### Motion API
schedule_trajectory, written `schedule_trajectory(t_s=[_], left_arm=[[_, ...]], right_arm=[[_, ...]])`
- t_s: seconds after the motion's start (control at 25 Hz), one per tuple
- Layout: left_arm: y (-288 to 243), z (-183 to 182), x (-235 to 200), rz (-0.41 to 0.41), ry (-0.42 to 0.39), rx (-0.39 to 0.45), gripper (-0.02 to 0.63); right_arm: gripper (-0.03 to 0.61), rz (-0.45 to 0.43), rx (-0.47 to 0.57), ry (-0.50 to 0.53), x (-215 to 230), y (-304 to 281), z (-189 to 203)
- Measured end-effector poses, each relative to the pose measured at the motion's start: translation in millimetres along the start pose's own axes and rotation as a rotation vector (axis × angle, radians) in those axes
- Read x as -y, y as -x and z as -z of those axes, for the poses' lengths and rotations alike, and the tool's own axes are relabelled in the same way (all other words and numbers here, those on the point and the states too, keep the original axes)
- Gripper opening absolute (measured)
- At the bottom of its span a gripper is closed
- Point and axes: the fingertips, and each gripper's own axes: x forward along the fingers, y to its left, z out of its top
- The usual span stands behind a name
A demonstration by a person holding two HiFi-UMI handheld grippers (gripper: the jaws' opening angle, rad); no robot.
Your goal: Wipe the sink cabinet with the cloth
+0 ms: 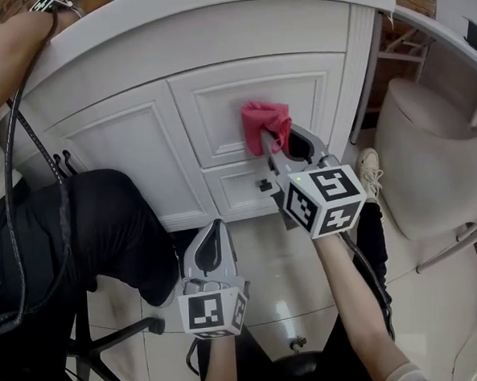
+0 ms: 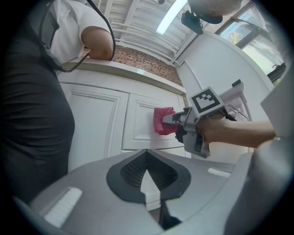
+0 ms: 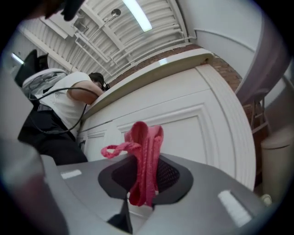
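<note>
Head view | pink cloth [image 1: 265, 120] clamped by right gripper [image 1: 273, 146] against sink cabinet door [image 1: 213, 107], 12 o'clock | flat contact advised | left gripper [image 1: 215, 227] closed, empty

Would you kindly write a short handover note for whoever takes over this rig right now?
Right tool: shut on the pink cloth, pressed to the right-hand door panel of the sink cabinet.
Left tool: shut, empty, held low, off the cabinet.
Done: cloth gripped and on the door.
Left: wipe the doors and frame; what is already wiped cannot be told.
</note>
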Motion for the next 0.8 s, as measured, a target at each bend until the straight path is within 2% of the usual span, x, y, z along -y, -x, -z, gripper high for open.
schedule_trajectory(t_s=[0.16, 0.24, 0.36, 0.48, 0.56, 0.64, 0.8], left_arm=[[-8.2, 1.2, 22.0, 0.017, 0.001, -0.007, 0.014], [-11.2, 6.6, 28.0, 0.016, -0.005, -0.007, 0.014], [-15.9, 9.6, 33.5, 0.006, 0.006, -0.014, 0.014], [-18.0, 8.3, 40.1, 0.012, 0.012, -0.015, 0.014], [-17.9, 8.5, 41.4, 0.018, -0.003, -0.016, 0.014], [-16.9, 11.2, 36.5, 0.008, -0.007, -0.018, 0.014], [-5.4, 15.0, 13.0, -0.04, 0.013, -0.006, 0.014]], right_arm=[[0.071, 0.161, -0.01, 0.034, 80.3, 27.3, -7.4], [0.089, 0.173, -0.032, 0.042, 107.8, 35.4, -7.3], [0.075, 0.209, -0.051, 0.104, 127.1, 48.5, -7.9], [0.075, 0.247, -0.044, 0.046, 143.3, 61.4, -8.1], [0.074, 0.255, -0.021, 0.009, 141.4, 69.3, -12.0], [0.073, 0.221, 0.008, -0.008, 119.3, 70.5, -15.7], [0.074, 0.038, 0.022, -0.037, 26.6, 44.6, 1.8]])
